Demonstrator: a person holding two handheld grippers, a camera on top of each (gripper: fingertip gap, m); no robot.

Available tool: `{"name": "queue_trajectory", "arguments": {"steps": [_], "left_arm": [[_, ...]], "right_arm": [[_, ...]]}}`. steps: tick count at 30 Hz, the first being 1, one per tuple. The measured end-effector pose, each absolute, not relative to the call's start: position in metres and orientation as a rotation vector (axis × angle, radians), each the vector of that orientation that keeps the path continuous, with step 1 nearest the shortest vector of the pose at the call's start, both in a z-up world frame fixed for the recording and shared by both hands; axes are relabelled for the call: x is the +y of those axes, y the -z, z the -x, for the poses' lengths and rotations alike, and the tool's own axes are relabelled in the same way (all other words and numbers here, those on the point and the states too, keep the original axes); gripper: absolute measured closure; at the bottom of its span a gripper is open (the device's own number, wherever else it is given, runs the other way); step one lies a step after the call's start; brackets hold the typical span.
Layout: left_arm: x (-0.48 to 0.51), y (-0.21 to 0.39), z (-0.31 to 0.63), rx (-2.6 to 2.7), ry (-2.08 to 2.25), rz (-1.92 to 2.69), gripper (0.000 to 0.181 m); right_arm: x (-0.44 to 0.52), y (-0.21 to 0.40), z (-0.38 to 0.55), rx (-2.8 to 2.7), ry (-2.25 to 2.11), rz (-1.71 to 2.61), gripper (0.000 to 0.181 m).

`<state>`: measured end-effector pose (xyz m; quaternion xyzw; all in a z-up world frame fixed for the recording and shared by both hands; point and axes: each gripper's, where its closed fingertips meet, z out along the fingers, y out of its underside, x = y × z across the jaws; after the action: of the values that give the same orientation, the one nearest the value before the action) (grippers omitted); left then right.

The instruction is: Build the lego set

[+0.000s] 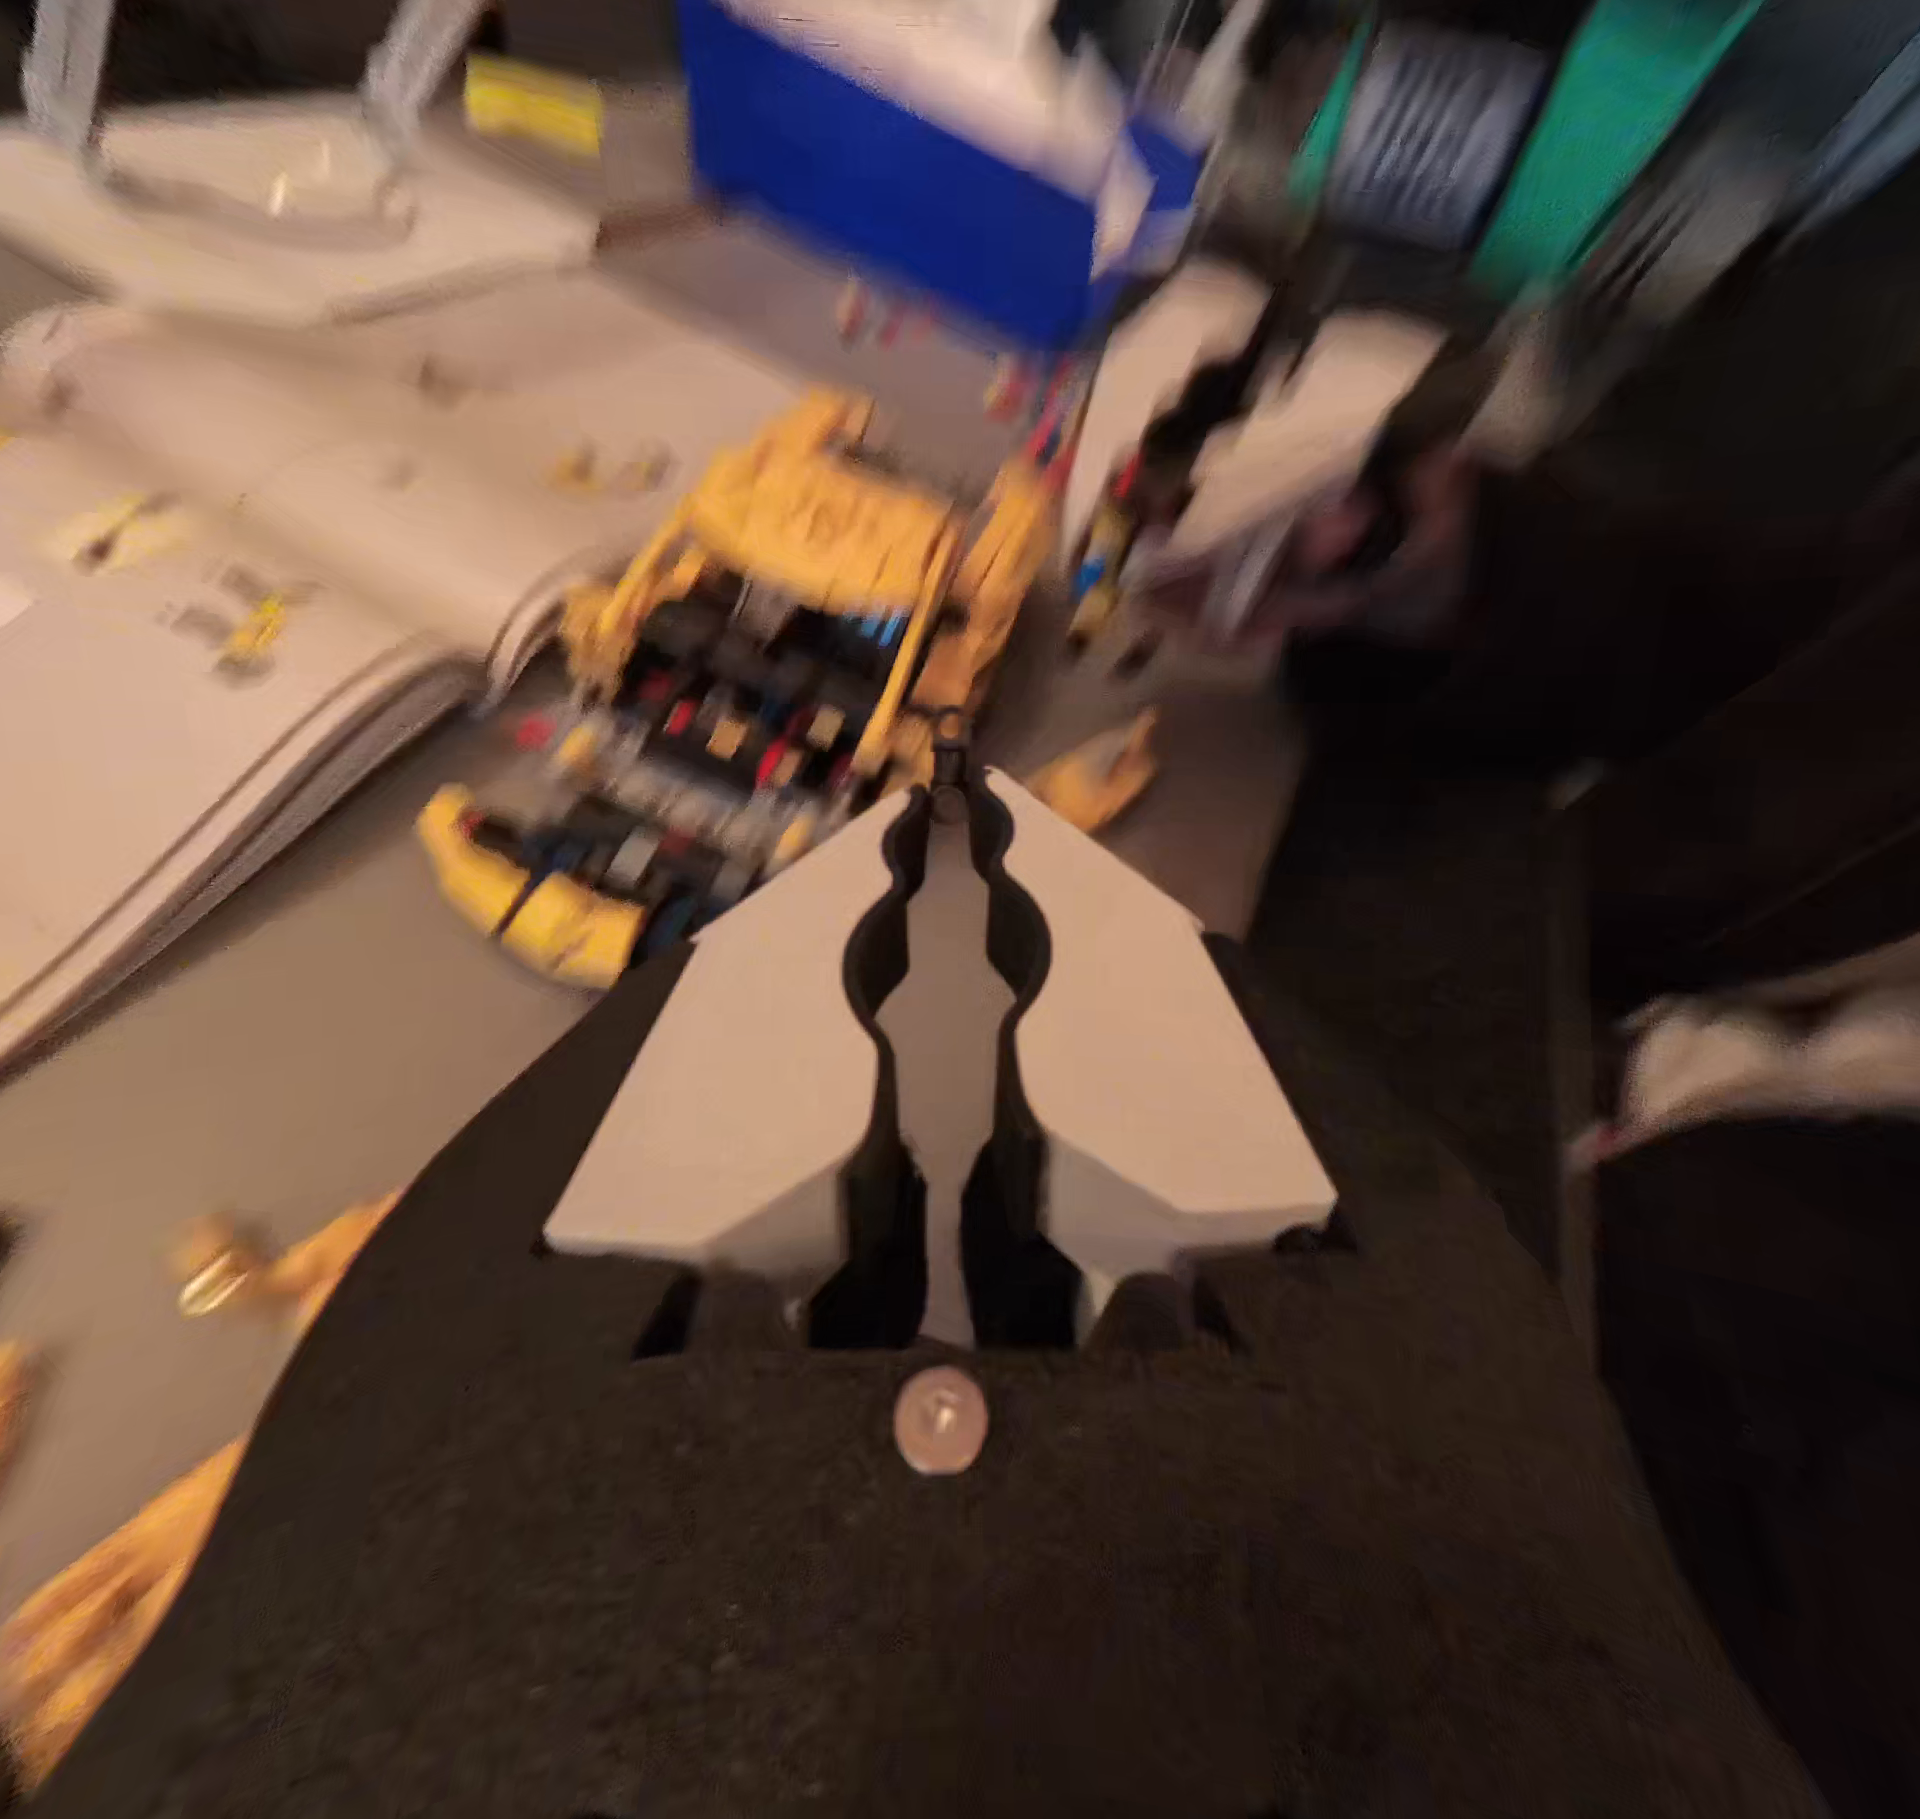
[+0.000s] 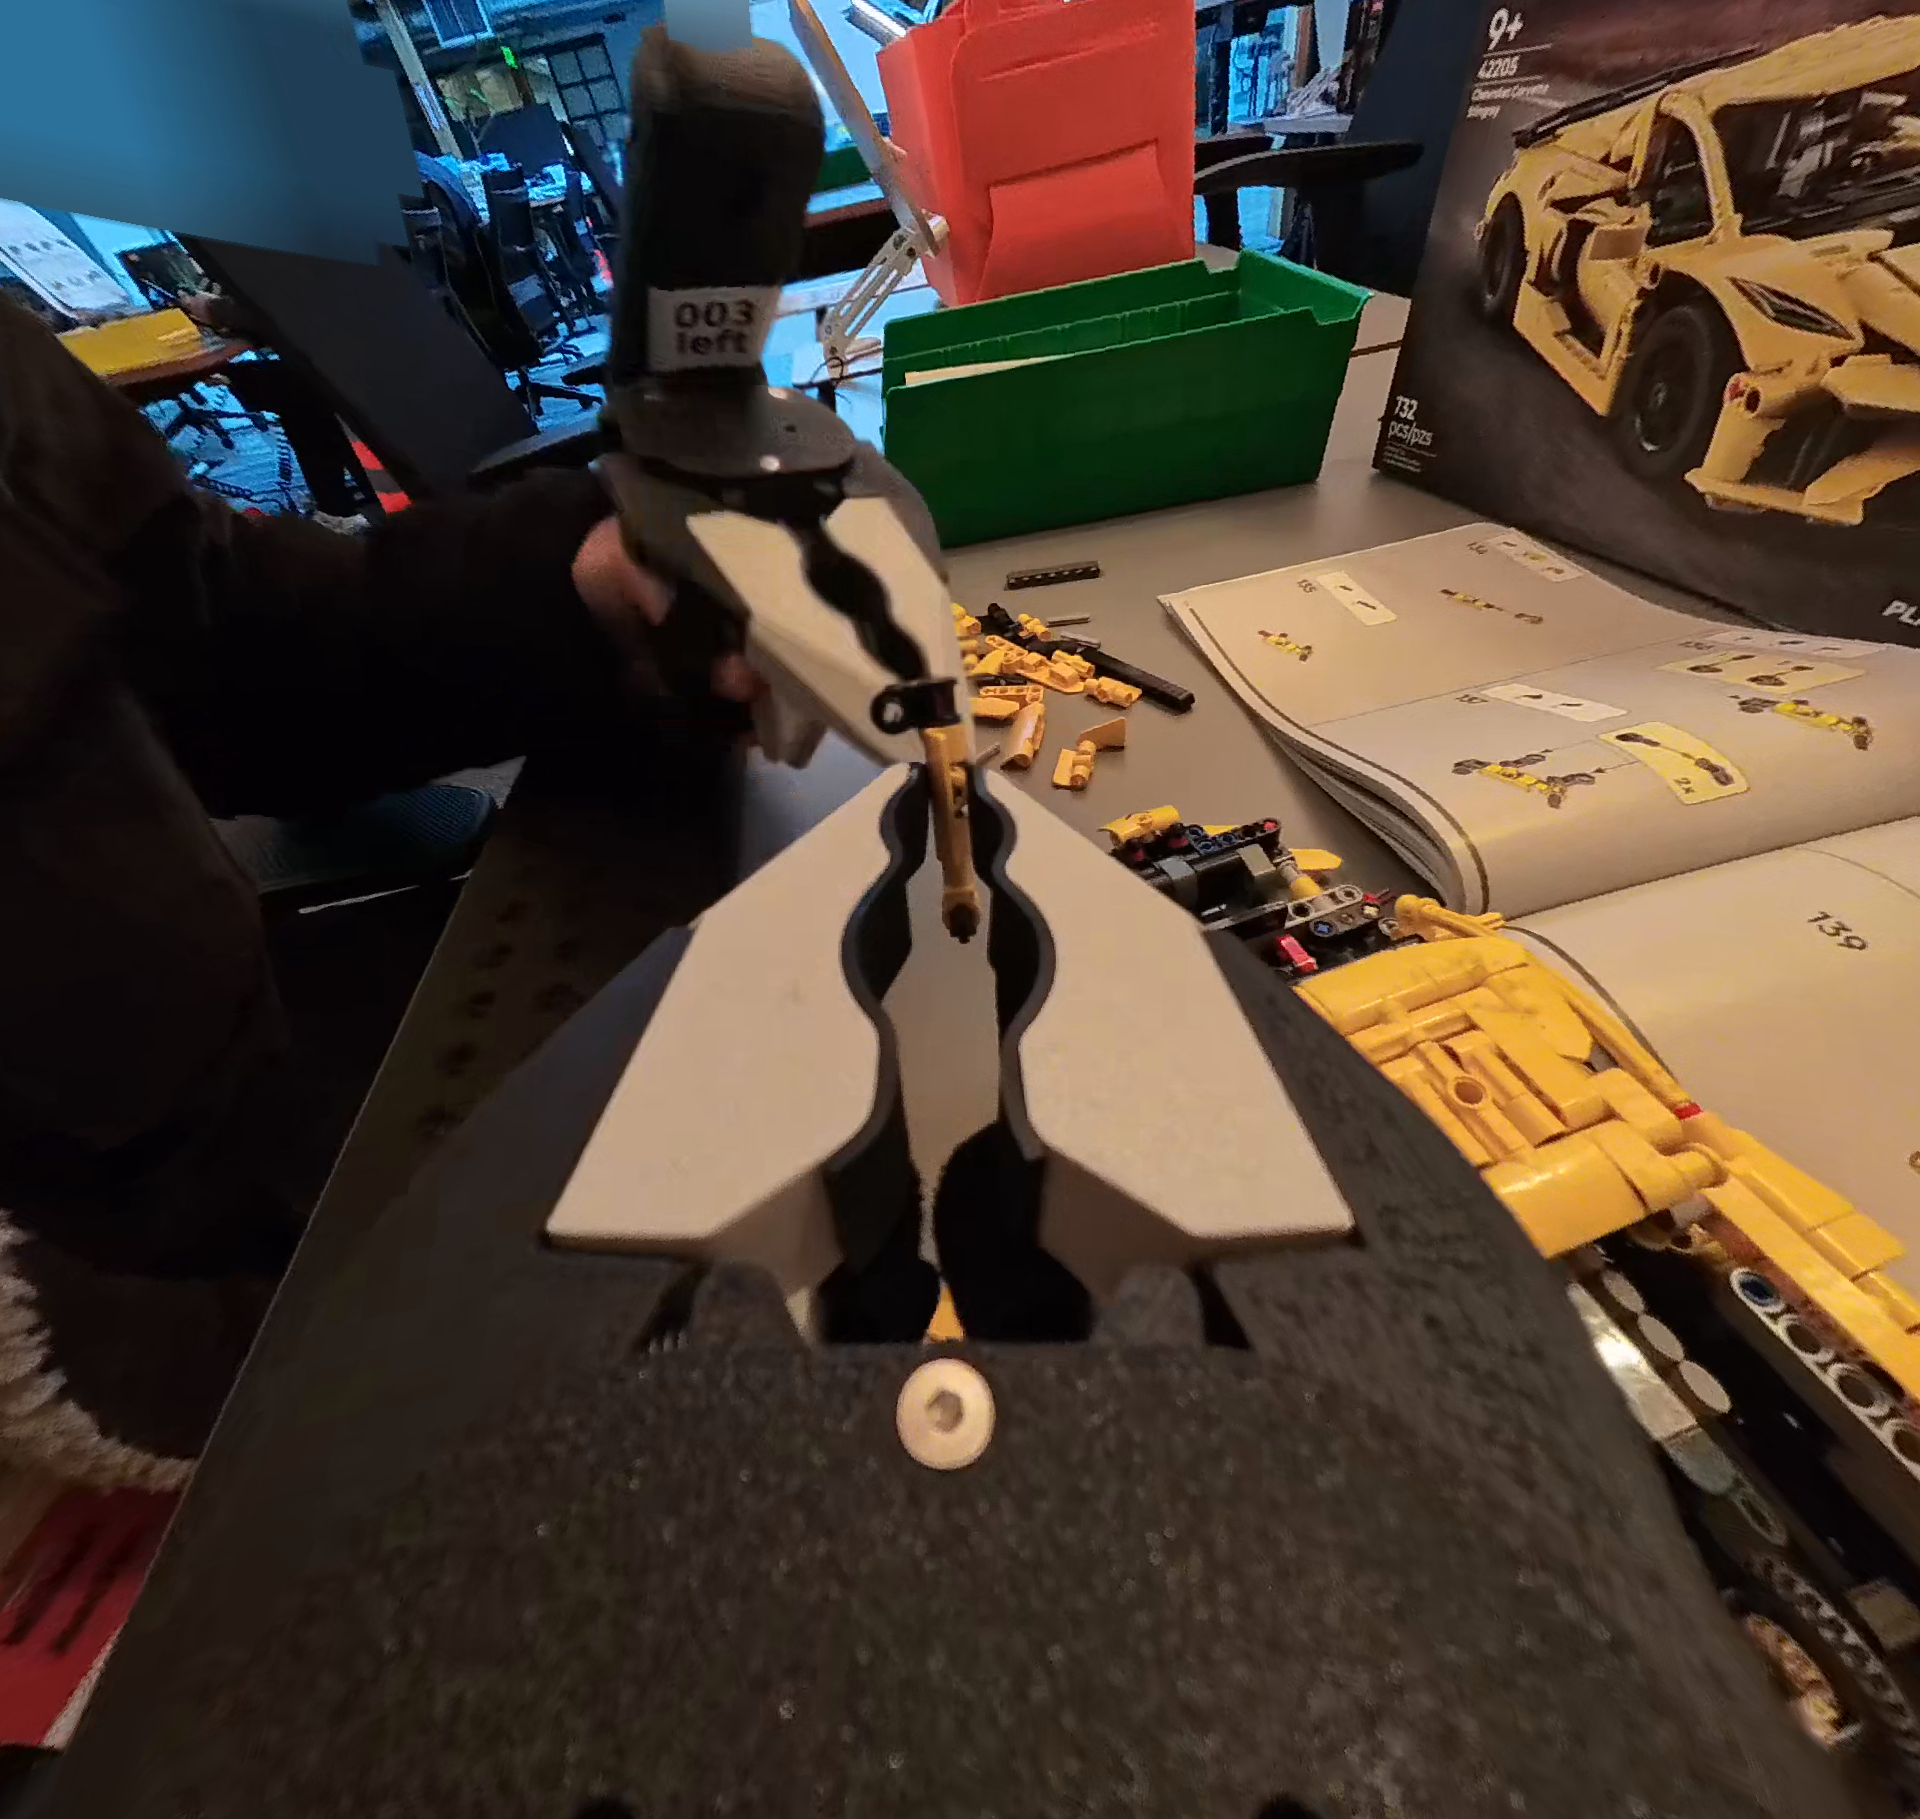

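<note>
Your right gripper (image 2: pixel 948 793) is clamped on a thin yellow rod piece (image 2: pixel 951 824), pinched near its upper end, the rest running back between the fingers toward the camera with a dark pin tip at its near end. Your left gripper (image 2: pixel 902 720), seen across from it in the right wrist view, is clenched on a small black connector (image 2: pixel 914 705) that sits right at the top of the yellow rod piece; touching or just short of it, I cannot tell. The left wrist view is motion-blurred, but its tips (image 1: pixel 948 795) stand close together on a small dark part. Both pieces are held in the air over the near edge of the table (image 2: pixel 1299 512). The half-built yellow car (image 2: pixel 1507 1073) lies to your right beside the open instruction booklet (image 2: pixel 1662 730), loose yellow and black parts (image 2: pixel 1039 673) are scattered farther back, and a green bin (image 2: pixel 1112 398) and the set's box (image 2: pixel 1683 242) stand behind. Judgement on handling: both parts look light, hard and smooth, so they probably pivot or slip in the pads if pushed off-axis. The rod likely twists, being held near one end only. A grip closer to the joint, with the push along the rod's length, should suit. Friction fits may need a firm, short press. The car probably sheds panels if gripped by its bodywork, so hold it by the dark frame.
</note>
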<state>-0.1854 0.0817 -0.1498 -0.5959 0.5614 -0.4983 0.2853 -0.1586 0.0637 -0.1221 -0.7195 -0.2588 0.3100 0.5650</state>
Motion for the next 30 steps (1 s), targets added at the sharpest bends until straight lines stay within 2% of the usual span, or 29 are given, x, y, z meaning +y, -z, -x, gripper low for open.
{"name": "queue_trajectory", "arguments": {"steps": [2, 4, 8, 16, 20, 30], "left_arm": [[0.101, 0.194, 0.204, 1.714, 0.836, 1.667, 0.174], [0.126, 0.214, 0.224, 1.763, 0.421, 1.641, 0.174], [0.137, 0.229, 0.241, 1.812, 0.056, 1.538, 0.174], [0.123, 0.243, 0.240, 1.781, 0.154, 1.705, 0.171], [0.117, 0.240, 0.240, 1.748, 0.212, 1.764, 0.155], [0.112, 0.222, 0.232, 1.644, 0.513, 1.826, 0.155]], "right_arm": [[0.065, 0.125, 0.158, -0.621, -0.695, 1.708, 0.175], [0.065, 0.129, 0.158, -0.638, -0.667, 1.723, 0.175], [0.066, 0.134, 0.160, -0.661, -0.629, 1.741, 0.175], [0.067, 0.134, 0.157, -0.650, -0.622, 1.747, 0.175], [0.067, 0.133, 0.156, -0.638, -0.628, 1.749, 0.175], [0.066, 0.132, 0.154, -0.631, -0.640, 1.748, 0.175]]}}
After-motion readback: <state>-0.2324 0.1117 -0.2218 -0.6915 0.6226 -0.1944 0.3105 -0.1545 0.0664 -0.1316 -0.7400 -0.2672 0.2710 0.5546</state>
